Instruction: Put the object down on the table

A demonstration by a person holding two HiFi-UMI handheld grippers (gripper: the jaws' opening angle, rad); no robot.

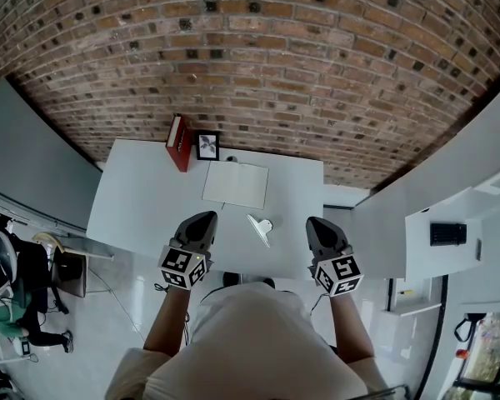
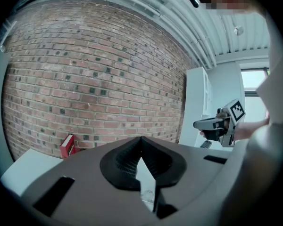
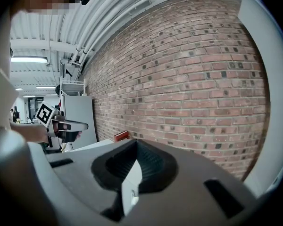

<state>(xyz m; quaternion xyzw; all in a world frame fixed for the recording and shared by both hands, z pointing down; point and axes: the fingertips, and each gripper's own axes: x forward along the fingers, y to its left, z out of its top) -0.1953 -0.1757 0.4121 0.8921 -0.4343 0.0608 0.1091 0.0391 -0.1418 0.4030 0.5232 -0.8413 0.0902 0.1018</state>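
Observation:
A small silvery clip-like object [image 1: 261,227] lies on the white table [image 1: 142,190] near its front edge, with nothing holding it. My left gripper [image 1: 205,218] hovers just to its left, shut and empty. My right gripper [image 1: 317,222] is to its right, also shut and empty. In the left gripper view the jaws [image 2: 141,140] meet at the tip with nothing between them, and the right gripper [image 2: 220,124] shows off to the side. In the right gripper view the jaws [image 3: 135,143] are likewise closed, and the left gripper [image 3: 61,125] is at the left.
A red book [image 1: 178,142] and a small framed picture [image 1: 207,146] stand at the table's far edge against the brick wall [image 1: 258,57]. A white notebook [image 1: 235,183] lies mid-table. A white cabinet [image 1: 433,215] stands to the right. A person sits at the far left [image 1: 17,298].

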